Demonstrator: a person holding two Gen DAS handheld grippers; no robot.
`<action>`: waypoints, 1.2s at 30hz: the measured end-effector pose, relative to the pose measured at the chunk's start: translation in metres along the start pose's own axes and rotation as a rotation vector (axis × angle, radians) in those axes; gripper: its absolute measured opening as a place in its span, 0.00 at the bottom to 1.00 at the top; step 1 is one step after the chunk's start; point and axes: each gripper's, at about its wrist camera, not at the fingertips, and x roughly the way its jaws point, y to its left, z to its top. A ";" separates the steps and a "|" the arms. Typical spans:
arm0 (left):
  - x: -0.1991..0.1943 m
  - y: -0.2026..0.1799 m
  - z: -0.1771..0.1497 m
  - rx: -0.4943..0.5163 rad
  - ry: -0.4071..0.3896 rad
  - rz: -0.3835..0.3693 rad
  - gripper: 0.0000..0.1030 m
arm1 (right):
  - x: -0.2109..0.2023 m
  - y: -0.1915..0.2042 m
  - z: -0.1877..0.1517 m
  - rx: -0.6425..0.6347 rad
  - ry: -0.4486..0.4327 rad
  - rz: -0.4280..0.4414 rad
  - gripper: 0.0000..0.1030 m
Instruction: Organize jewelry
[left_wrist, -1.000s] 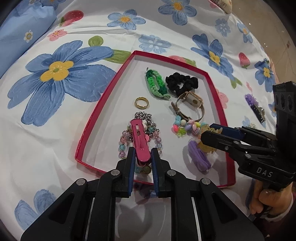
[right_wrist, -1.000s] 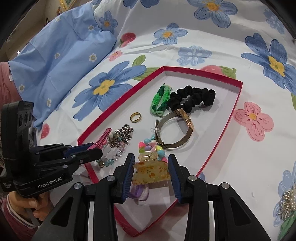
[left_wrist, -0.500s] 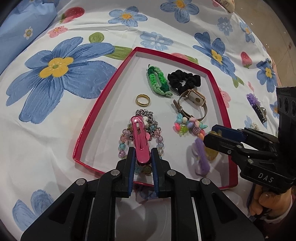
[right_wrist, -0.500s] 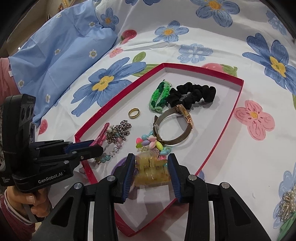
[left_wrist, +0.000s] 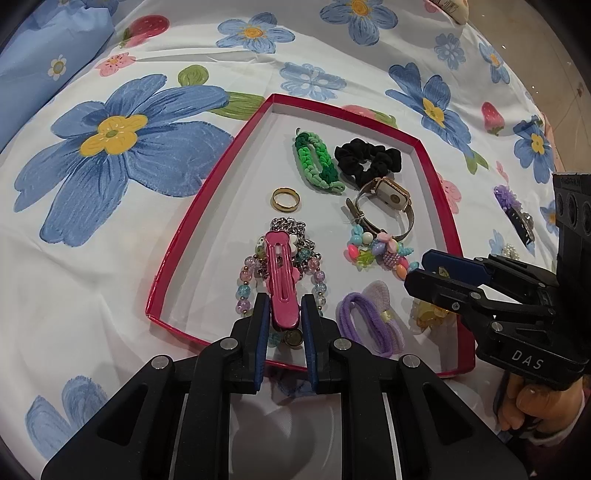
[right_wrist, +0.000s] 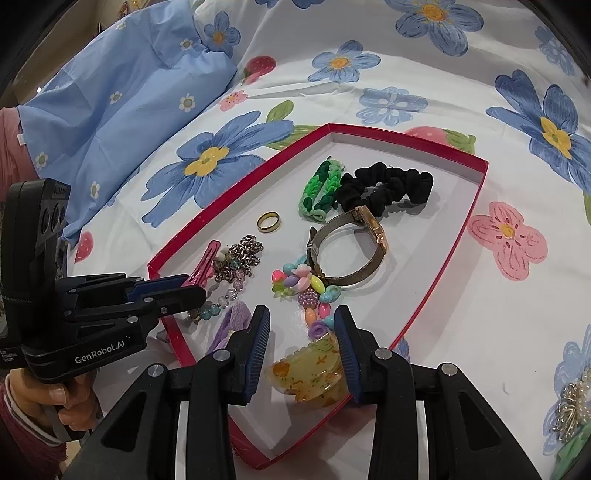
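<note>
A red-rimmed tray (left_wrist: 207, 206) (right_wrist: 454, 243) lies on the flowered sheet. It holds a gold ring (left_wrist: 285, 199), a green braided band (left_wrist: 316, 162), a black scrunchie (left_wrist: 367, 158), a watch (left_wrist: 386, 201), a bead bracelet (left_wrist: 376, 251), a chain bracelet and a purple hair tie (left_wrist: 371, 321). My left gripper (left_wrist: 283, 314) is shut on a pink hair clip (left_wrist: 282, 280) over the chain bracelet. My right gripper (right_wrist: 302, 332) is open. A yellow claw clip (right_wrist: 306, 373) lies on the tray floor between its fingers, loose.
A purple flower clip (left_wrist: 511, 206) and a pearl brooch (right_wrist: 572, 410) lie on the sheet to the right of the tray. A blue pillow (right_wrist: 122, 92) lies at the far left. The sheet slopes off towards the edges.
My right gripper has opened and the yellow claw clip has dropped from its grip onto the tray floor. My left gripper keeps hold of the pink hair clip.
</note>
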 end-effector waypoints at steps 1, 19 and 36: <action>0.000 0.000 0.000 -0.001 -0.001 0.000 0.14 | 0.000 0.000 0.000 0.000 0.000 0.000 0.36; -0.015 -0.005 -0.003 -0.008 -0.030 0.024 0.40 | -0.014 0.000 0.000 0.020 -0.031 0.012 0.46; -0.076 -0.010 -0.043 -0.179 -0.137 -0.016 0.83 | -0.096 -0.034 -0.028 0.219 -0.267 0.108 0.72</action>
